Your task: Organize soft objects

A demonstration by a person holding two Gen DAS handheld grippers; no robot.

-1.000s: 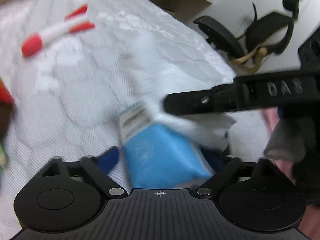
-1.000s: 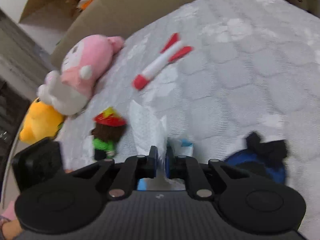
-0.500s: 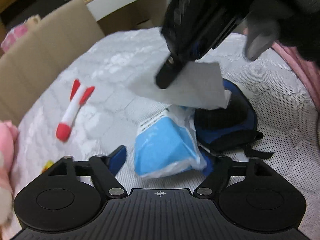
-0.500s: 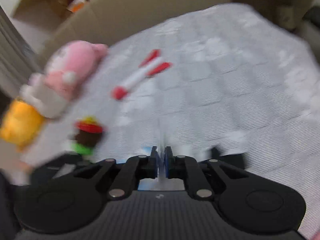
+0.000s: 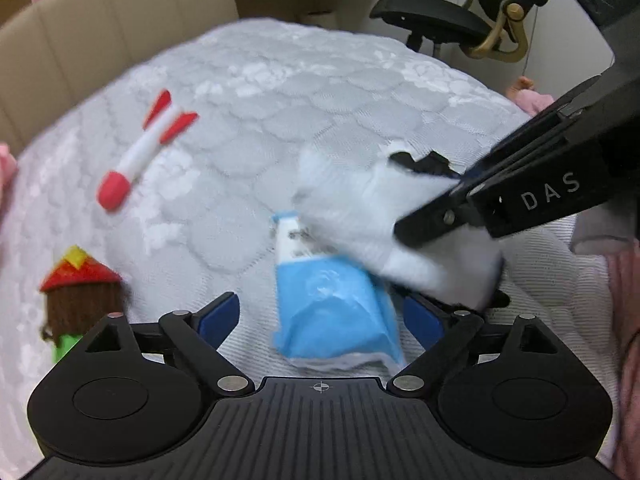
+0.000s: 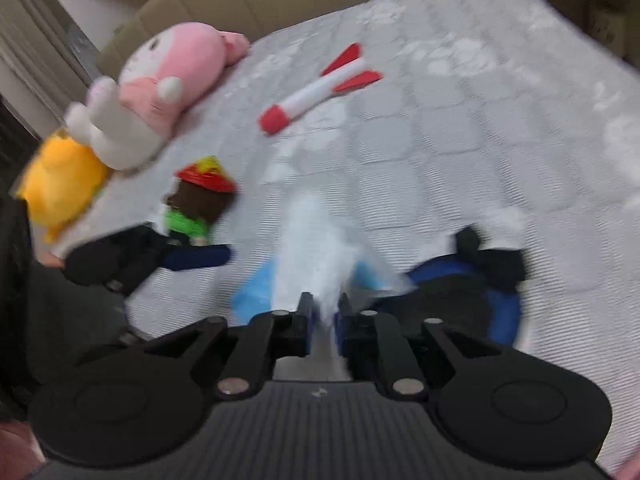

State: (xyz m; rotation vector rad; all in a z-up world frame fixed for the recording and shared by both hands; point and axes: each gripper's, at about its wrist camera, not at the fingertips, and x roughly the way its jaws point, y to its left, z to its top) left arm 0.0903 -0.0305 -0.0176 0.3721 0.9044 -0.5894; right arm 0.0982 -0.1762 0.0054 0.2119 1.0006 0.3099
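A blue tissue pack [image 5: 332, 304] lies on the white quilted bed [image 5: 280, 112], between the spread fingers of my left gripper [image 5: 320, 312], which is open and does not touch it. My right gripper [image 6: 323, 312] is shut on a white tissue [image 6: 316, 248] that rises from the pack [image 6: 256, 292]. In the left wrist view the right gripper [image 5: 404, 232] reaches in from the right with that tissue [image 5: 360, 208] hanging over the pack. Motion blurs the tissue.
A red and white rocket plush [image 5: 144, 152] and a small doll with a red hat [image 5: 80, 292] lie to the left. A pink plush [image 6: 168, 76] and a yellow plush [image 6: 60, 176] sit at the bed's left edge. A blue and black pouch [image 6: 472, 288] lies right of the pack. A beige headboard [image 5: 100, 32] stands behind.
My right gripper, still shut on the tissue, has come down from high above the pack to its right side. The left gripper stays open around the pack.
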